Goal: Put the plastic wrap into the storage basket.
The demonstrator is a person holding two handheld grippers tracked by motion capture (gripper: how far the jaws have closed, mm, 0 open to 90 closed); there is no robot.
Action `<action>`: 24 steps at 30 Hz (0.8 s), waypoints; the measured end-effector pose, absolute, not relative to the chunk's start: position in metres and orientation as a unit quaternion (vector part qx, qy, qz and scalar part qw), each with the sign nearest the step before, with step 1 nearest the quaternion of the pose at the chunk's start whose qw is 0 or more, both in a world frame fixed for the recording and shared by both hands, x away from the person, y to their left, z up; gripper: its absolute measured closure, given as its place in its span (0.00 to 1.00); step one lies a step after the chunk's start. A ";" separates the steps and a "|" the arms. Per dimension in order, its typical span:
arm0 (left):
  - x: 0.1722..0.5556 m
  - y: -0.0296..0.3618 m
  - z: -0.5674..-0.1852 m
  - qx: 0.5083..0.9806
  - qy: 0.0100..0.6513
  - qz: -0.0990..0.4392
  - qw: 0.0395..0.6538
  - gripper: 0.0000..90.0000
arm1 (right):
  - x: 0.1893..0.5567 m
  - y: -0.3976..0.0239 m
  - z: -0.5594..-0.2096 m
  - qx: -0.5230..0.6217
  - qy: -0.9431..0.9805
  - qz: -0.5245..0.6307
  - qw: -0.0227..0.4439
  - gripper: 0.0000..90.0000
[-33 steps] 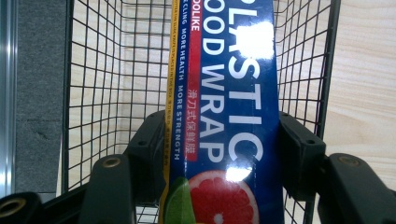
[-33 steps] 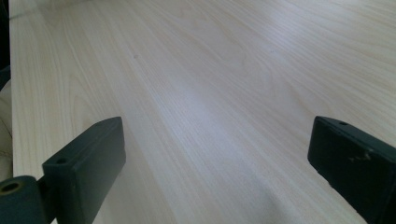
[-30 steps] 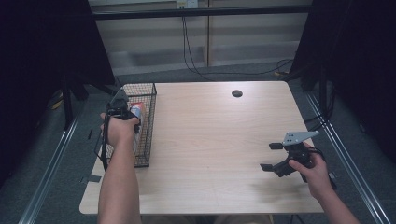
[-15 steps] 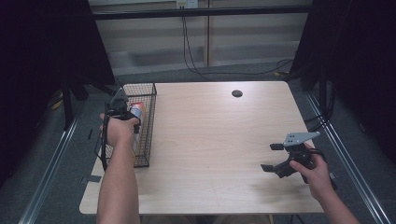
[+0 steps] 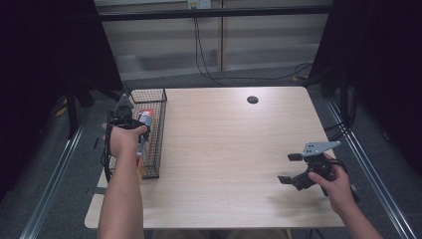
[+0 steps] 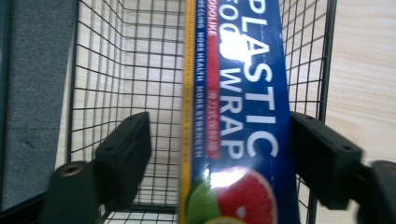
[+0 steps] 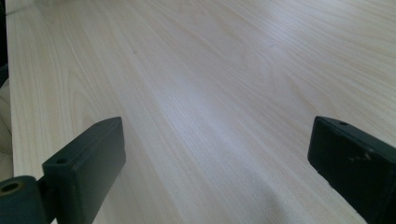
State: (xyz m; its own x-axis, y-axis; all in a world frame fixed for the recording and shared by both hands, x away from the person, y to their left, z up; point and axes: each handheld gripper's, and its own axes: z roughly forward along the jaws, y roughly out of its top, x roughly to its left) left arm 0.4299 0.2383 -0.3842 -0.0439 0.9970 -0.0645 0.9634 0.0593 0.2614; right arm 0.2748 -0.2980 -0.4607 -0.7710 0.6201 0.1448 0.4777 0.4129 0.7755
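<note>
A long blue box of plastic wrap (image 6: 233,116) with a citrus picture lies inside the black wire basket (image 6: 116,70). In the high view the box (image 5: 145,118) shows at the basket's (image 5: 152,149) far end, at the table's left edge. My left gripper (image 6: 219,140) reaches down into the basket (image 5: 134,132). Its jaws have just been opening and straddle the box. The left jaw stands clear of it and the right jaw sits right at its edge. My right gripper (image 5: 289,168) hovers open over the bare wood at the front right (image 7: 217,154), with nothing between its jaws.
The light wooden table (image 5: 224,139) has a black round grommet (image 5: 253,99) near its far edge. Cables hang down behind the table. Metal rails run along the floor on both sides.
</note>
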 end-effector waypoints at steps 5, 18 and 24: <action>0.425 0.242 -0.376 0.681 0.716 0.082 0.126 0.22 | 0.272 -0.299 -0.460 0.327 0.837 0.432 0.083 0.04; 0.412 0.237 -0.354 0.701 0.685 0.081 0.181 0.19 | 0.272 -0.299 -0.460 0.327 0.837 0.432 0.083 0.04; 0.404 0.233 -0.348 0.722 0.655 0.074 0.208 0.18 | 0.272 -0.298 -0.460 0.328 0.836 0.432 0.084 0.04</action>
